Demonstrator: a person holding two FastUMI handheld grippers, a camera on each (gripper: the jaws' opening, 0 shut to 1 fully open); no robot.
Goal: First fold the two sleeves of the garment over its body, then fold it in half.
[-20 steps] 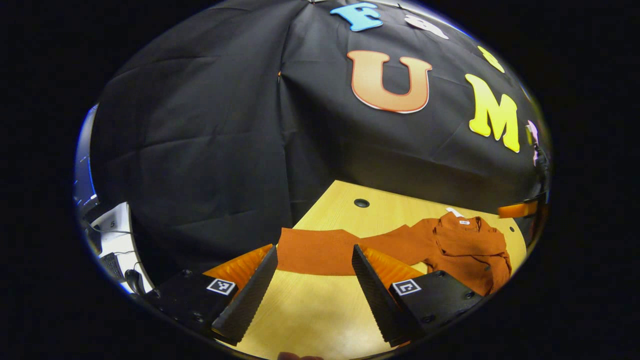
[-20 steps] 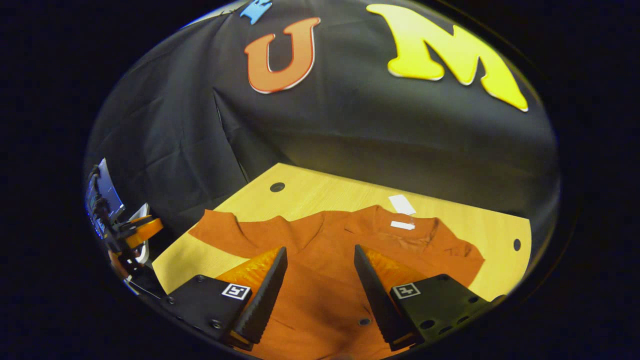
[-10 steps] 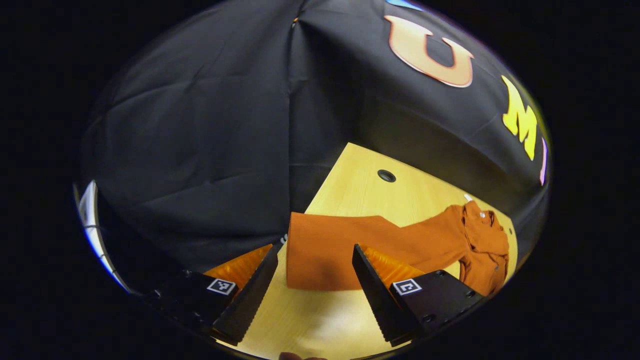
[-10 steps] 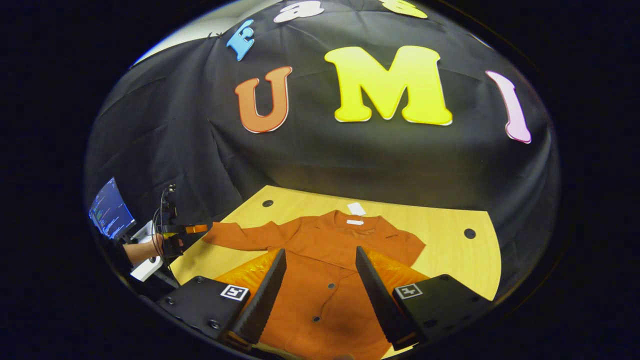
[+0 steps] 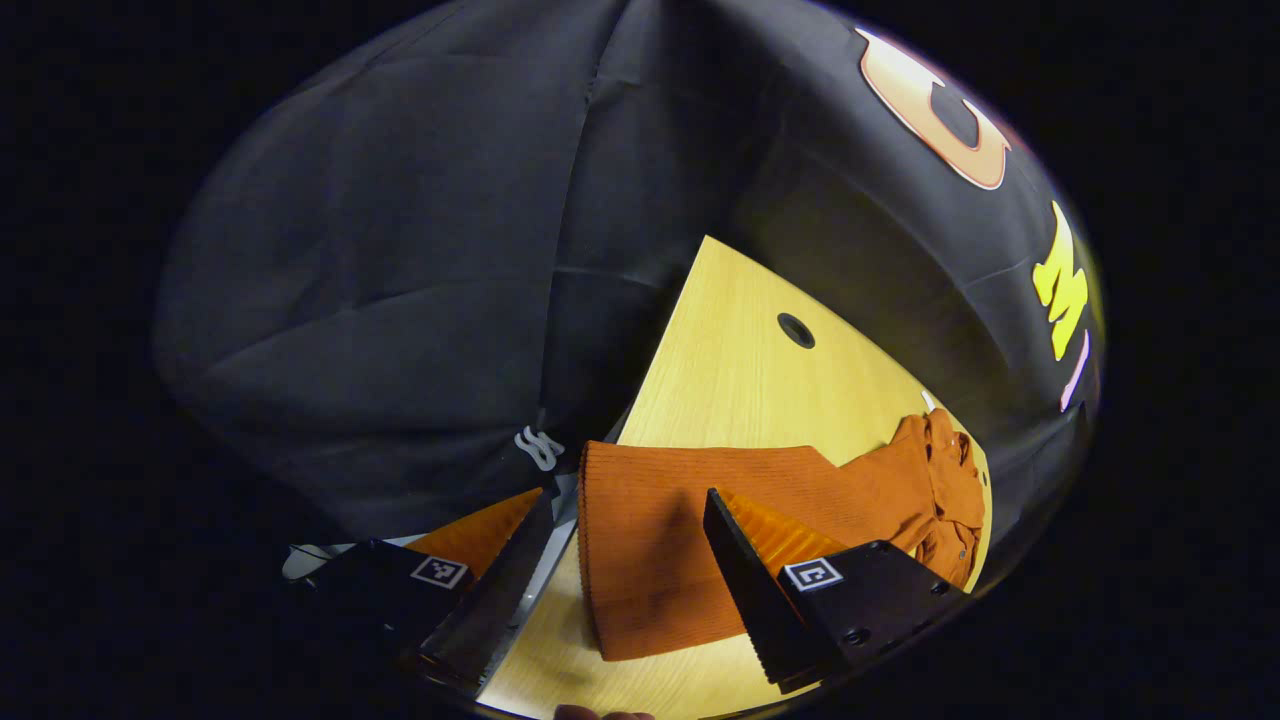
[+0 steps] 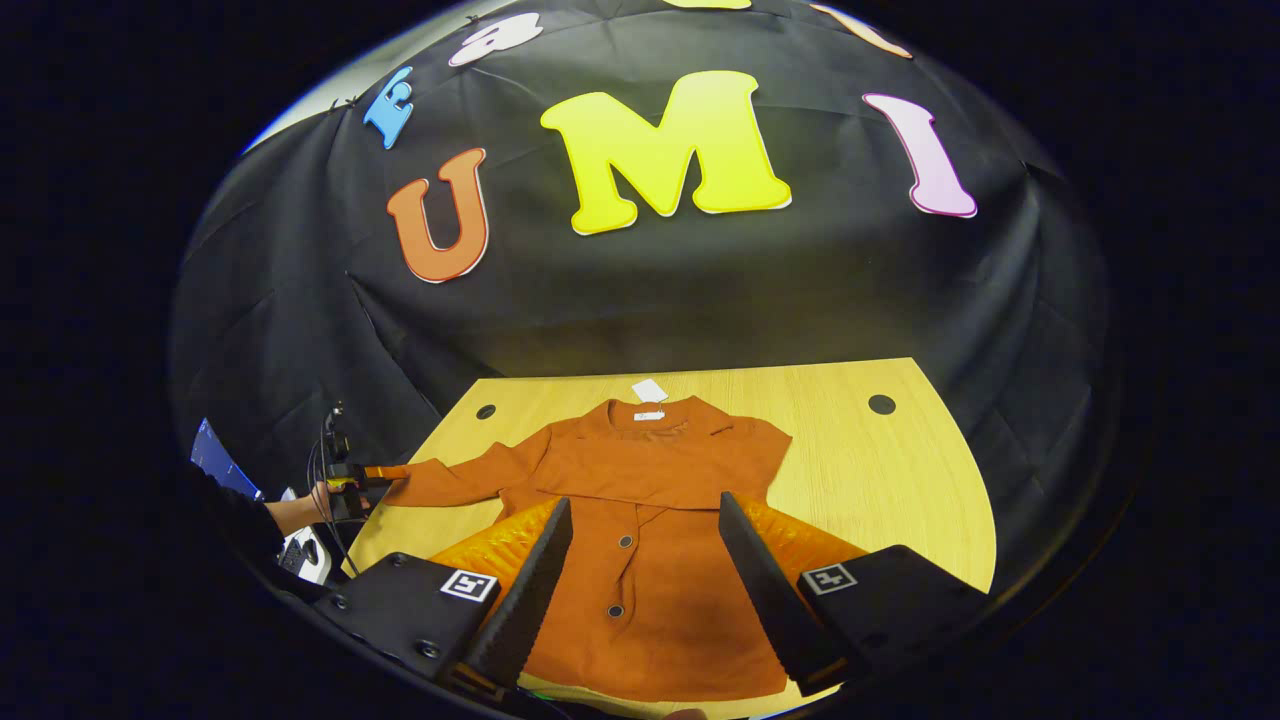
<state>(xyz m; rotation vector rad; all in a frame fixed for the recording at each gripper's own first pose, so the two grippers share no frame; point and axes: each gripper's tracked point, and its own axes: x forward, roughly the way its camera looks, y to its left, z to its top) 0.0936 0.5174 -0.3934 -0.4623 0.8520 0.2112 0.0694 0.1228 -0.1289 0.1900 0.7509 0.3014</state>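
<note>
The wooden table (image 6: 880, 470) carries a rust-orange buttoned cardigan (image 6: 650, 560) laid flat, collar toward the booth wall. One sleeve appears already folded over the body; the other sleeve (image 5: 700, 490) is stretched straight out sideways, its long axis running to the table edge. The left gripper (image 5: 625, 560) is nearer: it is held wide open, gripping nothing, with the ribbed cuff (image 5: 630, 560) between its fingers. Bare tabletop lies behind the sleeve. The right gripper (image 6: 645, 585) is poised open and unladen over the hem.

The white tag (image 6: 649, 390) at the garment's (image 6: 640, 540) collar is too small to read.
</note>
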